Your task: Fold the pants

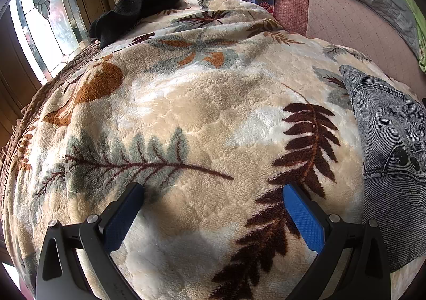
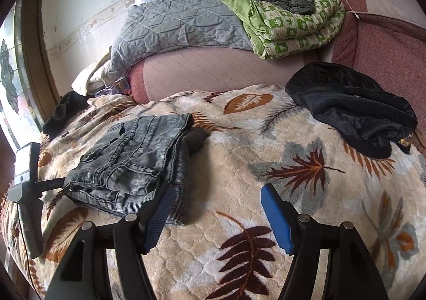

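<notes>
The grey-blue corduroy pants (image 2: pixel 133 164) lie folded in a compact stack on the leaf-patterned blanket (image 2: pixel 239 167), left of centre in the right wrist view. The same pants (image 1: pixel 391 156) show at the right edge of the left wrist view. My right gripper (image 2: pixel 217 193) is open and empty, its left finger just beside the stack's near right edge. My left gripper (image 1: pixel 213 188) is open and empty over bare blanket (image 1: pixel 207 113), left of the pants. The left gripper's body (image 2: pixel 24 188) shows at the left edge of the right wrist view.
A black garment (image 2: pixel 351 111) lies at the back right of the blanket, another dark one (image 1: pixel 133 10) at the far left by the window (image 1: pixel 40 26). A grey quilt (image 2: pixel 175 26), a green quilt (image 2: pixel 290 26) and a pink mattress (image 2: pixel 218 68) are behind.
</notes>
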`<action>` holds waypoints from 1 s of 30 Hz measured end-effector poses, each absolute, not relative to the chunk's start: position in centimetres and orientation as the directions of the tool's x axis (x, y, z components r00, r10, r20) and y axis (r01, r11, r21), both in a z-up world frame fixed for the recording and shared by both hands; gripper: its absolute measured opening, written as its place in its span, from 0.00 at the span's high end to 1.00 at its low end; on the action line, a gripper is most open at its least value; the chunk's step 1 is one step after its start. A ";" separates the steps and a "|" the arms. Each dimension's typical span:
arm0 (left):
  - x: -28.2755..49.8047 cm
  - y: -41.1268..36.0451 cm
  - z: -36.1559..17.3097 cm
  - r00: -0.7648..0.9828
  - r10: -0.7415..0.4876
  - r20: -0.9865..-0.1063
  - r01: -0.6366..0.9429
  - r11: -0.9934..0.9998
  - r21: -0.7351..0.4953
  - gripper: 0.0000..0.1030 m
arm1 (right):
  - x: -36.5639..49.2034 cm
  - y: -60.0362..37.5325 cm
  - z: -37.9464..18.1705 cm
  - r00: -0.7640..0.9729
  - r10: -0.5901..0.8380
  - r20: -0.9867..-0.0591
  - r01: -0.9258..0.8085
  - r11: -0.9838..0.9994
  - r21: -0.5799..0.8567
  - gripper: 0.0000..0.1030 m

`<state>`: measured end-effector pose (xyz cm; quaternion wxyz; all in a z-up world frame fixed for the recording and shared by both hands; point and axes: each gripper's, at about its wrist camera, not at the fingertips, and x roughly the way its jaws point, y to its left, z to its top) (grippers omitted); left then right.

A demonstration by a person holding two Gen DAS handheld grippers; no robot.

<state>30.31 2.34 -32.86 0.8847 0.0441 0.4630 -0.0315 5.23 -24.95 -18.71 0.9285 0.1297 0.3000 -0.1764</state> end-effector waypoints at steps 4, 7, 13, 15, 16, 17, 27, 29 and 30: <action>30.3 2.3 -32.9 0.569 -0.015 -0.822 0.096 0.994 0.049 0.00 | 5.6 -23.2 -18.4 0.773 -0.240 -0.587 0.359 0.929 0.094 0.31; 30.3 2.3 -32.9 0.569 -0.015 -0.822 0.096 0.994 0.049 0.00 | 5.7 -22.2 -18.2 0.786 -0.234 -0.572 0.331 0.941 0.070 0.31; 30.3 2.3 -32.9 0.569 -0.015 -0.822 0.096 0.994 0.049 0.00 | 6.3 -21.4 -18.3 0.787 -0.225 -0.574 0.309 0.950 0.051 0.31; 30.3 2.3 -32.9 0.569 -0.015 -0.822 0.096 0.994 0.049 0.00 | 6.2 -21.4 -18.3 0.789 -0.229 -0.570 0.309 0.950 0.047 0.31; 30.3 2.4 -32.9 0.569 -0.015 -0.822 0.096 0.994 0.049 0.00 | 6.2 -21.4 -18.2 0.792 -0.229 -0.567 0.309 0.950 0.048 0.31; 30.3 2.3 -32.9 0.569 -0.015 -0.822 0.096 0.994 0.049 0.00 | 6.1 -21.4 -18.2 0.793 -0.226 -0.566 0.307 0.950 0.050 0.31; 30.3 2.3 -32.9 0.569 -0.015 -0.822 0.096 0.994 0.049 0.00 | 6.6 -21.3 -18.3 0.789 -0.218 -0.575 0.306 0.950 0.060 0.31; 30.3 2.3 -32.9 0.569 -0.015 -0.822 0.096 0.994 0.049 0.00 | 6.6 -21.3 -18.5 0.785 -0.224 -0.578 0.309 0.949 0.053 0.31; 30.3 2.3 -32.9 0.569 -0.015 -0.822 0.096 0.994 0.049 0.00 | 6.6 -21.4 -18.6 0.783 -0.227 -0.579 0.312 0.949 0.050 0.31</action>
